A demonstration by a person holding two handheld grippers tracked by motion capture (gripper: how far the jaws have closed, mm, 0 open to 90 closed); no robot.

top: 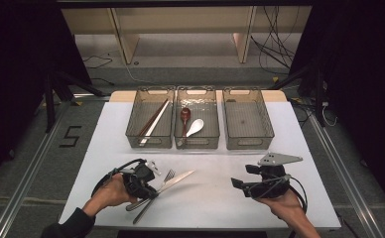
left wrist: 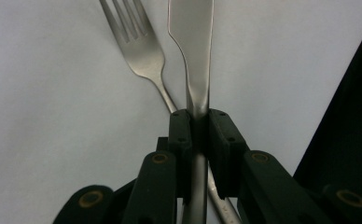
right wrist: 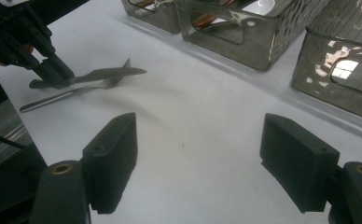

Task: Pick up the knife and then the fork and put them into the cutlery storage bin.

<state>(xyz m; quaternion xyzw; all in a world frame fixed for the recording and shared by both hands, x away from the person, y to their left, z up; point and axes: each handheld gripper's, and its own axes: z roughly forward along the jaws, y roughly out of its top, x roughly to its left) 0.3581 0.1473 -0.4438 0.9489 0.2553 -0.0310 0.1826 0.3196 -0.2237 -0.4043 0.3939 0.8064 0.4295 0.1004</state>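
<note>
My left gripper point(top: 152, 190) is shut on a steel table knife point(top: 178, 179) near the front left of the white table point(top: 210, 163). Its jaws clamp the knife point(left wrist: 191, 51) where handle meets blade, and the blade points away from me. A steel fork point(left wrist: 144, 51) lies under the knife, crossing it at the jaws, tines point(top: 169, 174) toward the bins. My right gripper point(top: 239, 187) stands open at the front right, held in a hand, with bare table between its jaws point(right wrist: 198, 163). From there the knife point(right wrist: 109, 73) and fork point(right wrist: 62, 95) lie far left.
Three clear bins stand in a row at the back. The left bin point(top: 132, 134) holds chopsticks point(top: 153, 121). The middle bin point(top: 197, 144) holds a brown spoon point(top: 185, 116) and a white spoon point(top: 195, 127). The right bin point(top: 247, 119) holds nothing. Table edges run close by both hands.
</note>
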